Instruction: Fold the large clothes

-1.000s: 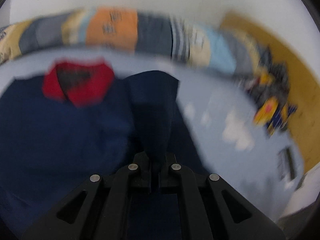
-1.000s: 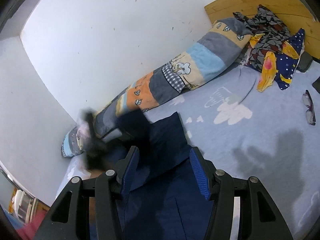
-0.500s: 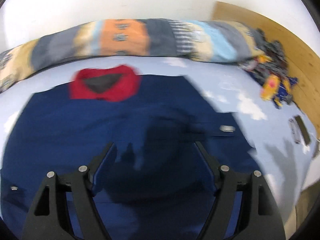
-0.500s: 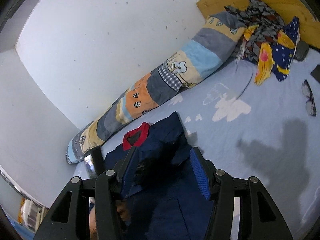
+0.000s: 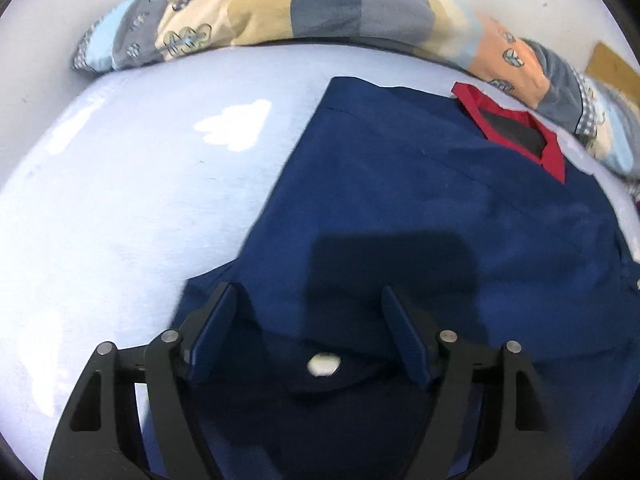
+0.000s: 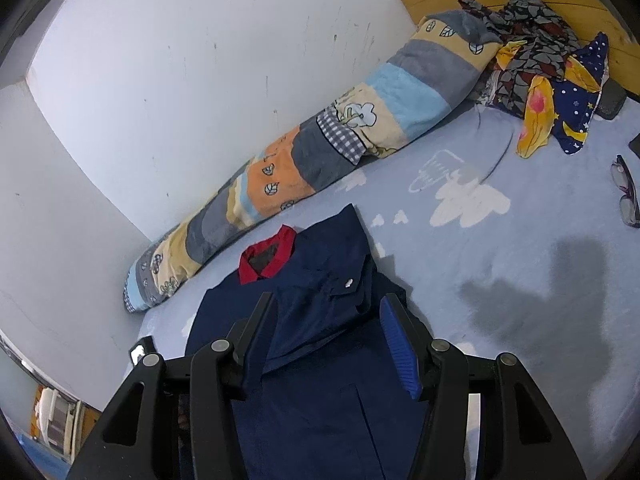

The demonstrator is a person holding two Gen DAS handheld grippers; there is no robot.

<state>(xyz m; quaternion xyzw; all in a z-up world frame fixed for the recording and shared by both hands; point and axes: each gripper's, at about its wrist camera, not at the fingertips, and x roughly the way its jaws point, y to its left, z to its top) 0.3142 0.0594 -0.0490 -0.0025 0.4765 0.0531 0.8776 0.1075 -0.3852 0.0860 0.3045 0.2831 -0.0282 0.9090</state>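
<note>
A navy jacket (image 5: pixel 420 208) lies on the bed (image 5: pixel 132 184), one sleeve folded in. Both tongs, left (image 5: pixel 308 332) and right (image 6: pixel 328 340), hover spread and empty. Probably best next: grip the left edge near the snap tab (image 5: pixel 324 366) and fold evenly.

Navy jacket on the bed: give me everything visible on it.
The navy jacket lies flat on the pale blue bed sheet, red collar toward the patchwork bolster. It looks like woven workwear cloth. One sleeve is folded across the body, a silver snap on its cuff; another snap shows in the left wrist view. Both the left gripper and right gripper hover open above it, pressing nothing.
</note>
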